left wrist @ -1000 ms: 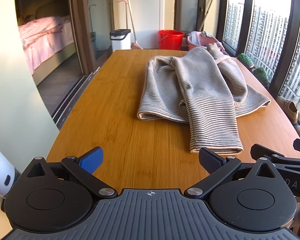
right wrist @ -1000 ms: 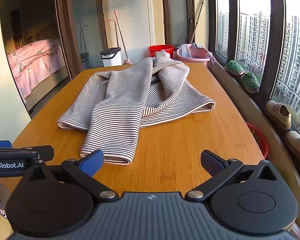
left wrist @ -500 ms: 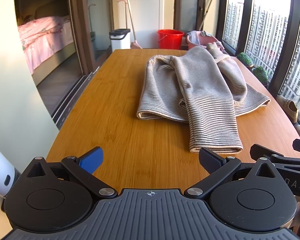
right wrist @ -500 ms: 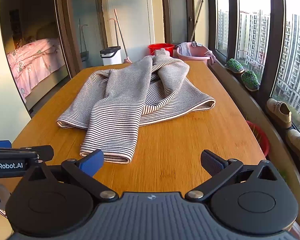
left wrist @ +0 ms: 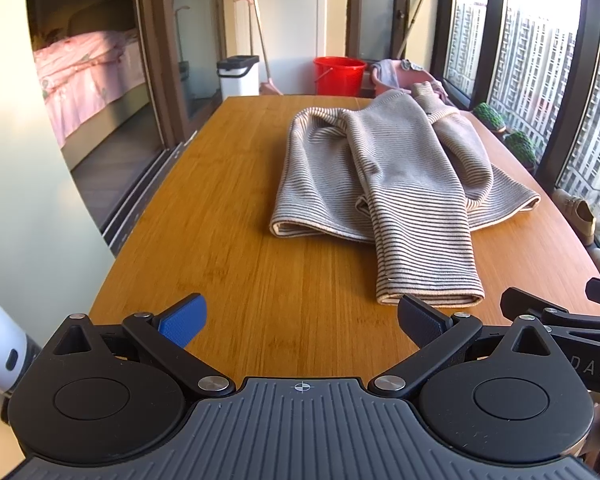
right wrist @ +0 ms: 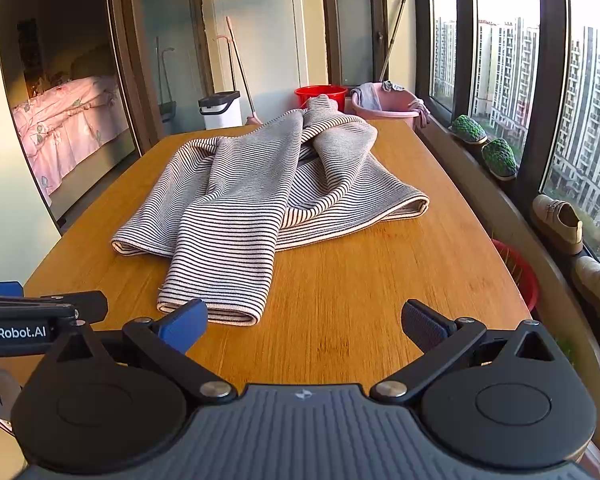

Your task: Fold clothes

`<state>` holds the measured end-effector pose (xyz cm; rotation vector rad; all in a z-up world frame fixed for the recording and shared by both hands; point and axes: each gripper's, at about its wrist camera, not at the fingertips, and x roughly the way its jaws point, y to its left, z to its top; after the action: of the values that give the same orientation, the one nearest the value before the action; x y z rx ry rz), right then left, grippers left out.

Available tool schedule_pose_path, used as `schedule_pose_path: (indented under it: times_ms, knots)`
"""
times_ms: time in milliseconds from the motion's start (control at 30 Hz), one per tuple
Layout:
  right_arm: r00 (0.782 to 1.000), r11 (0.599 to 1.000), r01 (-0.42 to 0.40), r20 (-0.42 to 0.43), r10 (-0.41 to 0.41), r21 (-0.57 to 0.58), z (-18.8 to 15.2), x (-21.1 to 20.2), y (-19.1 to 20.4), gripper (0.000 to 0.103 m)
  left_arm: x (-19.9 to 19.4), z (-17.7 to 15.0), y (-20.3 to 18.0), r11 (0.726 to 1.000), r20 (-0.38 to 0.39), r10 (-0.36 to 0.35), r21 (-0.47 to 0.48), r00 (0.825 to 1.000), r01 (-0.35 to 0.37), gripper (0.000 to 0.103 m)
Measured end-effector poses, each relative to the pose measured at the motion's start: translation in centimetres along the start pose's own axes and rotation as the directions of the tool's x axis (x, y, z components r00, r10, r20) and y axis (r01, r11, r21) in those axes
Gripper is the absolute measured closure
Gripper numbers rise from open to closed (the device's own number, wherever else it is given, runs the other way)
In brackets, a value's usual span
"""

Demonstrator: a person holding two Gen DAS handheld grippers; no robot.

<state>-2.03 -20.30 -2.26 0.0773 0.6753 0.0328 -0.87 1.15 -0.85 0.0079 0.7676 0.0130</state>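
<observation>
**Approach to the striped garment**

The wooden desk [left wrist: 236,240] runs ahead of me beside tall windows. A striped garment [left wrist: 384,184] lies rumpled ahead of both grippers, one sleeve cuff [right wrist: 216,308] nearest. My left gripper [left wrist: 302,320] and right gripper [right wrist: 304,324] both stand apart, holding nothing. Folding looks not yet begun; next I'd judge a grasp at the cuff. The left gripper's side reads "enRobot.AI".

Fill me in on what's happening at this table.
A person holds a two-finger gripper in each hand, set to fold clothes. A striped sweater lies loosely heaped on the wooden table, one sleeve trailing toward the near edge. The left gripper and right gripper are both open and hold nothing; folding hasn't started.
</observation>
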Motion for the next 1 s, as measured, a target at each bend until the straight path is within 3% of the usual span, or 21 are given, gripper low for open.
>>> schedule_pose_path:
  times_ms: [500, 700, 867, 1000]
  knots:
    - [1.0, 1.0, 0.009, -0.009, -0.009, -0.014, 0.8, 1.6, -0.6, 0.0, 2.7, 1.1, -0.3, 0.999, -0.035, -0.024, 0.03, 0.999, 0.025, 0.0]
    - [0.999, 0.999, 0.029, -0.026, -0.029, -0.032, 1.8, 3.5, -0.7, 0.0, 4.7, 3.1, -0.8, 0.995, -0.007, -0.074, 0.062, 0.997, 0.074, 0.0]
    - [0.999, 0.999, 0.029, -0.04, -0.03, -0.034, 2.7, 5.3, -1.4, 0.0, 7.4, 5.3, -0.5, 0.984, 0.005, -0.174, 0.039, 0.985, 0.174, 0.0]
    - [0.999, 0.999, -0.035, -0.029, 0.035, 0.014, 4.5, 6.8, -3.1, 0.0, 9.9, 7.4, -0.2, 0.984, 0.051, -0.166, 0.069, 0.985, 0.162, 0.0]
